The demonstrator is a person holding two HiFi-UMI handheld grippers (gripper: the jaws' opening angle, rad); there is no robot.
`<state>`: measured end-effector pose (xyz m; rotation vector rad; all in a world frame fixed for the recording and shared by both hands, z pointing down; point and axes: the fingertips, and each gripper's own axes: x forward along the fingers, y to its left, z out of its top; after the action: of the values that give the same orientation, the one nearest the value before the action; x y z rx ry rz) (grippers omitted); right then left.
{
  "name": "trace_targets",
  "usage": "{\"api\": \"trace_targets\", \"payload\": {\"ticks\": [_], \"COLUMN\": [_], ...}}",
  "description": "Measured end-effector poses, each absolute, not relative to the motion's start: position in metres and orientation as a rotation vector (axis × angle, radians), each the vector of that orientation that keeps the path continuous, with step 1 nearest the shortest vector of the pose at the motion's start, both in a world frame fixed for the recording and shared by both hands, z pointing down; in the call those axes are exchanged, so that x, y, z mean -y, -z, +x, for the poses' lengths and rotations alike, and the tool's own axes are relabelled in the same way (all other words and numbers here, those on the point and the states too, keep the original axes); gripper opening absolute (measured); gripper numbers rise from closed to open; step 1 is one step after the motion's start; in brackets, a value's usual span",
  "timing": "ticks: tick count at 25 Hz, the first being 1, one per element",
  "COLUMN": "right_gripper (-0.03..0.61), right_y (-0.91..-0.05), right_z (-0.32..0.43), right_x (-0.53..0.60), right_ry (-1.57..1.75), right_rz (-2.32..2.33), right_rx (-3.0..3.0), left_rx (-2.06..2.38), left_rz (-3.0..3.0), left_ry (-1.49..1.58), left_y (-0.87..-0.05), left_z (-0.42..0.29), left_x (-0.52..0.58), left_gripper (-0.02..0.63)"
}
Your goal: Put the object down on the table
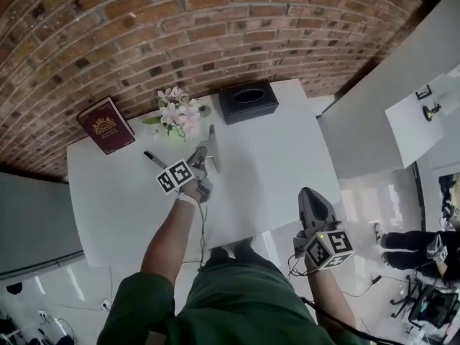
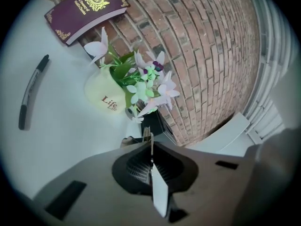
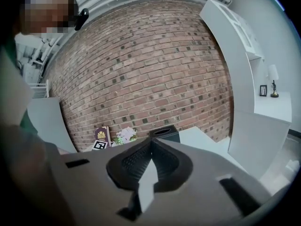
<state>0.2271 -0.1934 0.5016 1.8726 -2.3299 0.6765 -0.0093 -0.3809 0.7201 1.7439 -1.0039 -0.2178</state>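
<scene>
Seemingly flat — a slim grey strip (image 1: 212, 146) by the left gripper (image 1: 200, 154).

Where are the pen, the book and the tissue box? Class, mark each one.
pen (image 2: 31, 93), left gripper view, middle of the barrel.
book (image 2: 87, 11), left gripper view, middle of the cover.
tissue box (image 1: 248, 113), head view, its near side.

Light: I see bright, even light all over the white table (image 1: 273, 164).
Shadows: soft and faint, just beside the flower pot (image 1: 176, 117) on the table.
Glare: the shiny floor (image 1: 359, 192) right of the table has pale shine.
Bend: the brick wall (image 1: 215, 27) behind the table curves; both gripper views have black round edges.
Blur: the bottom of each gripper view looks fuzzy to me.
</scene>
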Motion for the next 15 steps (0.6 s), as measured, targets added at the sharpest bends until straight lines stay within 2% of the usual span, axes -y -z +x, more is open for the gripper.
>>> {"api": "trace_targets", "payload": {"ticks": [15], "right_gripper": [0.003], "right_y": [-0.511], "right_z": [0.196], "right_x": [0.185], "right_ry": [-0.701], "right_rz": [1.840], "right_rx": [2.281], "left_rx": [1.039], "left_rz": [1.665], "left_ry": [0.167], "left_y": [-0.766], "left_z": [-0.016], "left_x": [0.391], "left_gripper": [0.009]}}
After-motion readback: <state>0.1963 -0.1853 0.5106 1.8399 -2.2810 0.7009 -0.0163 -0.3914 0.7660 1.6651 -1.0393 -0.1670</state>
